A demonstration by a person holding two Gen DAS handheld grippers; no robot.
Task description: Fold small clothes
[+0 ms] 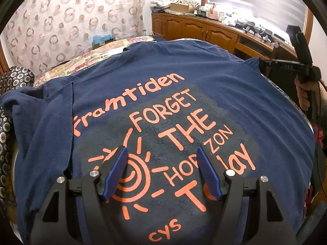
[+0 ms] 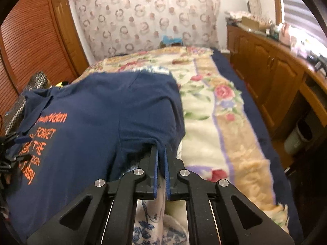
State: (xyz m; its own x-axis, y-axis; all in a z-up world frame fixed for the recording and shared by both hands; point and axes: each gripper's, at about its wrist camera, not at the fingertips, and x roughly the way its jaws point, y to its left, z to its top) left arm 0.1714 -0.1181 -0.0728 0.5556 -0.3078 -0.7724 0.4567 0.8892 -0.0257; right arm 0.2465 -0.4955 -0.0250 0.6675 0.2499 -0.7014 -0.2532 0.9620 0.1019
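Navy cotton fills my left view: the T-shirt lies spread print-up on the bed, orange lettering and a sun drawing facing me. My left claw hangs over the print with its 2 blue pads wide apart and nothing between them. My right claw is pinched closed on the shirt's near right edge, a fold of navy cloth caught between its tips, just over the floral blanket. In the left view I see that claw at the shirt's far corner, a hand gripping its handle. A wooden cabinet runs along the right of the bed.
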